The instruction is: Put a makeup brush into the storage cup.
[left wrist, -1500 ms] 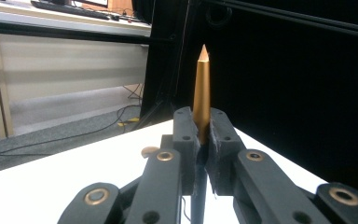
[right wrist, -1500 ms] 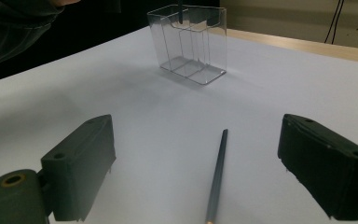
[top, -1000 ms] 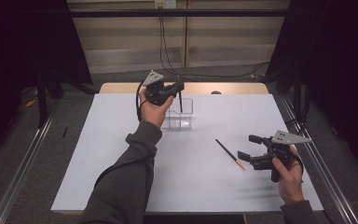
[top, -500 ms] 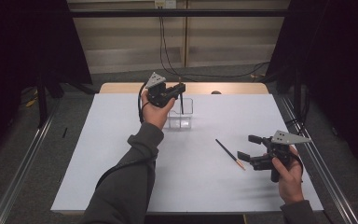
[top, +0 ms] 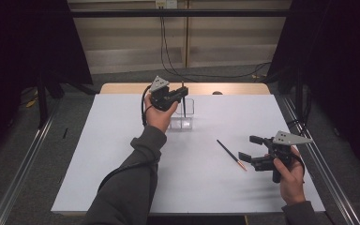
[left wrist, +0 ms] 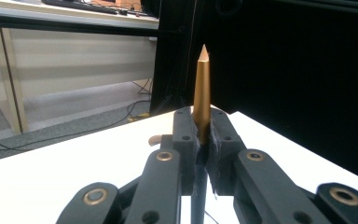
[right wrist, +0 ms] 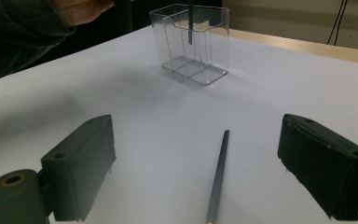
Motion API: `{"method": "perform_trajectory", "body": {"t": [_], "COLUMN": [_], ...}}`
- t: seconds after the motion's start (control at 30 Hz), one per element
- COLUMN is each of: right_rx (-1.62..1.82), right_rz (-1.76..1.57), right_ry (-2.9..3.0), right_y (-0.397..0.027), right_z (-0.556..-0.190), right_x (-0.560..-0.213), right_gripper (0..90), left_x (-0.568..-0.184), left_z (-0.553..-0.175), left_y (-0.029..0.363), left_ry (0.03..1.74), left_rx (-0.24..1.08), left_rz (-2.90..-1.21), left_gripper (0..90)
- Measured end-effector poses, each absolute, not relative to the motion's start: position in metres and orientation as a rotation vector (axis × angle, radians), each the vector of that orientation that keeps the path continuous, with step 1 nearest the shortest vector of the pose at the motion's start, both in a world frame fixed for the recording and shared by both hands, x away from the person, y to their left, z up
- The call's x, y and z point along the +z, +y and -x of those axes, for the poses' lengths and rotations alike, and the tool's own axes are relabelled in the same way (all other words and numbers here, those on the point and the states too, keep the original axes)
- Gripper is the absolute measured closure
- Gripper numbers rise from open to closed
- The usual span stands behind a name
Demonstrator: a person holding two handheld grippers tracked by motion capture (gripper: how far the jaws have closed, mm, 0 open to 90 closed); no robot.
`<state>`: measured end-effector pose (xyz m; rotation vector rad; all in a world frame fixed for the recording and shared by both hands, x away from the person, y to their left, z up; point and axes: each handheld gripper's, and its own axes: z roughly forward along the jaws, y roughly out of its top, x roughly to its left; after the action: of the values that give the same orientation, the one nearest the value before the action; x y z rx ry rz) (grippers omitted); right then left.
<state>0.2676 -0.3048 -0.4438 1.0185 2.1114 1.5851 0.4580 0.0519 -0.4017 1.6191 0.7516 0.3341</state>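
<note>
Left tongs (top: pixel 183 92) clamp a dark pencil (top: pixel 184 104) upright, its lower end inside the clear holder (top: pixel 183 123) at the table's (top: pixel 122 164) twelve o'clock edge. Right tongs (top: pixel 247 147) hang wide open and empty, a second pencil (top: pixel 231 154) lying just at their nine o'clock. White tabletop spreads bare around both.

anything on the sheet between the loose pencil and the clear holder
No. In the right gripper view, bare white sheet runs from the loose pencil to the clear holder; the high view shows the same.
</note>
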Motion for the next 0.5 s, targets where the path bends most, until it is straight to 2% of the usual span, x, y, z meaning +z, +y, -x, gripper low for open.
{"method": "perform_trajectory", "body": {"t": [0.5], "right_rx": [1.58], "right_rz": [-1.02], "right_ry": [2.116], "right_y": [-0.3043], "right_z": [-0.2674], "right_x": [-0.4441], "right_gripper": [10.4], "left_x": [-0.4121], "left_z": [-0.4575], "left_y": [0.0517], "left_ry": [0.753], "left_rx": [0.335], "left_rz": [-1.642], "left_gripper": [83.0]}}
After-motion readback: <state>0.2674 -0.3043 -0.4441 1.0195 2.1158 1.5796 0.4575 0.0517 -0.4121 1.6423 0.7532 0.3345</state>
